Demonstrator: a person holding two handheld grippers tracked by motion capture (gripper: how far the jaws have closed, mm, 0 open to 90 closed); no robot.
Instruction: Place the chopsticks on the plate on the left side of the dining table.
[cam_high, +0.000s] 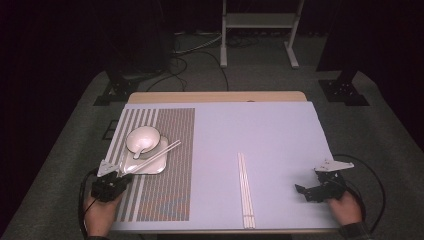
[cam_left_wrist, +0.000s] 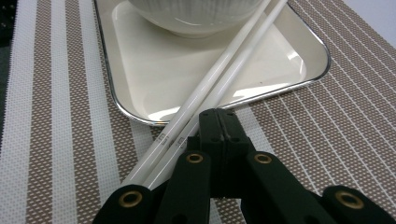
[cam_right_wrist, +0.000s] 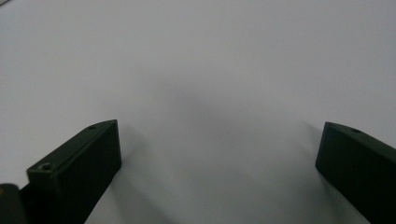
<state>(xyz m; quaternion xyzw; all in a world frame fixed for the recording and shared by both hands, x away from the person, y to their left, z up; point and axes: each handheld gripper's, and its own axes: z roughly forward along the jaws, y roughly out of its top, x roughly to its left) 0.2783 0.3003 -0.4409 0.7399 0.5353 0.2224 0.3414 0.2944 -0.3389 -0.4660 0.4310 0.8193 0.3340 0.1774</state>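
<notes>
In the high view the left gripper (cam_high: 124, 175) sits at the lower left of the frame, over the striped woven placemat (cam_high: 170, 190), with the person's left hand (cam_high: 100, 210) behind it near the bottom edge. Its jaws are drawn fully together. Just ahead of them lies a pair of white chopsticks (cam_high: 157, 156), running diagonally from the jaw tips up and to the right across a white rectangular plate (cam_high: 152, 167).

The left gripper view shows the relation more closely. The left gripper (cam_left_wrist: 223, 122) rises from the bottom centre with its two black jaws pressed flat against each other, and nothing can be seen between them. The white chopsticks (cam_left_wrist: 219, 81) pass immediately to the left of the shut jaws, their lower ends running down alongside the gripper's linkage and their upper ends resting over the plate (cam_left_wrist: 154, 88) toward the top right. They lie beside the jaws rather than between them; whether they touch the gripper's side cannot be told. A white bowl (cam_left_wrist: 196, 21) stands on the plate at the top of that view; in the high view a white spoon (cam_high: 141, 148) lies in it.

A second pair of chopsticks (cam_high: 245, 190) lies straight on the pale table cover (cam_high: 280, 135), lower centre of the high view, well apart from both grippers.

The right gripper (cam_high: 314, 184) rests at the lower right of the high view, held by the right hand (cam_high: 346, 206). In the right gripper view its jaws stand wide apart over bare pale surface, holding nothing.
</notes>
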